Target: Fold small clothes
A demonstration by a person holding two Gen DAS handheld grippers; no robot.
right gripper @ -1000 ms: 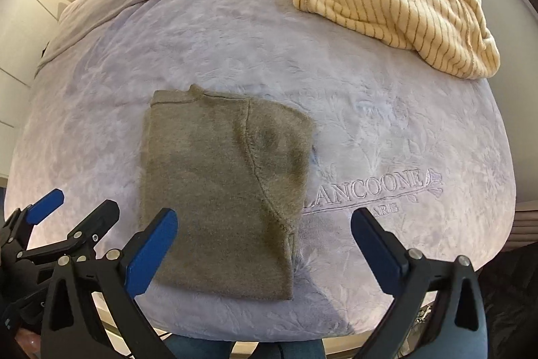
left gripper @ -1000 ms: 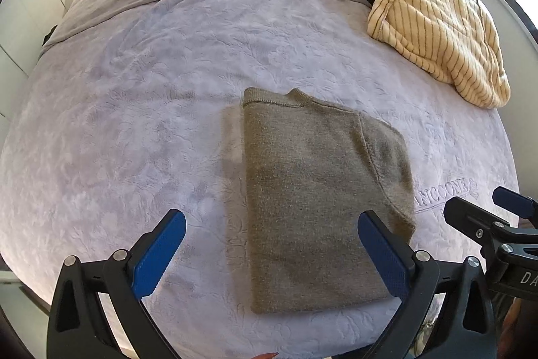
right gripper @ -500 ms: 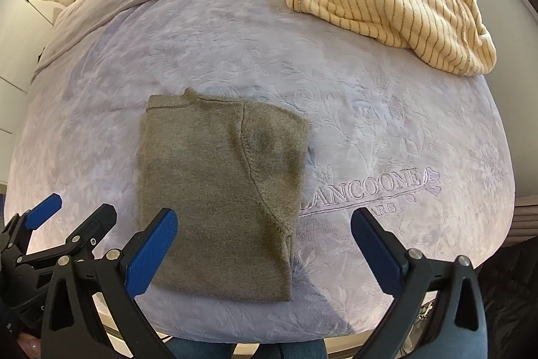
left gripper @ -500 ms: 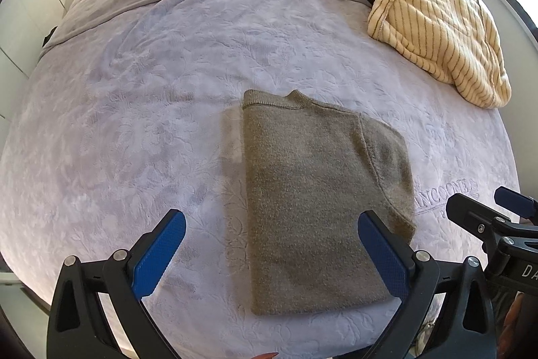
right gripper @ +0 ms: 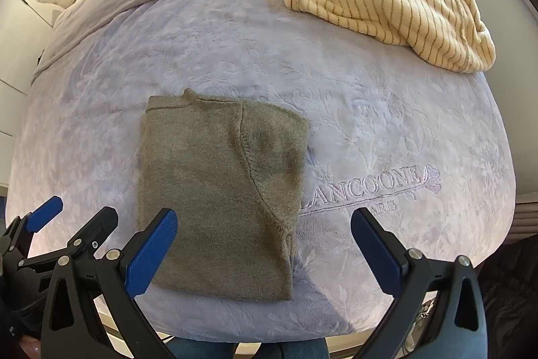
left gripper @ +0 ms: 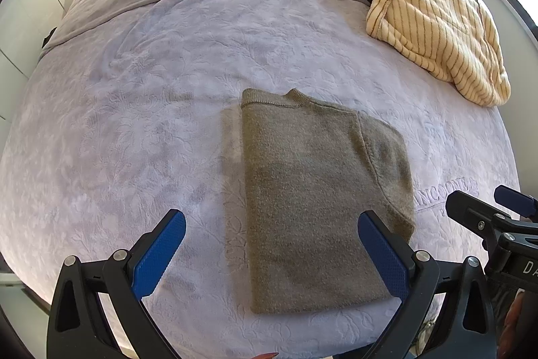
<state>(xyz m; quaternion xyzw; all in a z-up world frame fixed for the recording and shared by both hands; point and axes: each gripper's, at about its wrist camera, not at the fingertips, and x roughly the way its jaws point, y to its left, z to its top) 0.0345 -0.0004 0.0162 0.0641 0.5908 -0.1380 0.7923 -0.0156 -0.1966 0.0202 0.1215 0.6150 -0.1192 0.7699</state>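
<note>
The left gripper (left gripper: pixel 270 244) has its jaws spread wide and holds nothing; its blue pads (left gripper: pixel 158 254) hang above the bed near the bed's near edge, touching neither cloth nor cover. The folded olive sweater (left gripper: pixel 316 201) lies flat on the lavender bedcover (left gripper: pixel 134 123) ahead of these jaws, its near half falling between them and closer to the right-hand finger, whose pad overlaps the sweater's right edge in view; whether it touches the knit I cannot tell. The right gripper (right gripper: pixel 264 244) is likewise spread wide and empty; in its own view the sweater (right gripper: pixel 218 184) sits ahead and toward the left-hand finger, whose pad covers the garment's near left corner, while the right-hand finger stands over bare cover.

Far beyond both sets of jaws, to the right, a cream striped blanket (left gripper: pixel 437 26) lies bunched on the bed. The right view alone shows the full embroidered lettering (right gripper: pixel 366 187) between its fingers, just right of the sweater, and blue-clad legs at the bottom edge; the left view cuts that lettering off behind the right gripper (left gripper: pixel 487 211), which enters from its right-hand side. The right view shows the left gripper (right gripper: pixel 74 214) low at its left.
</note>
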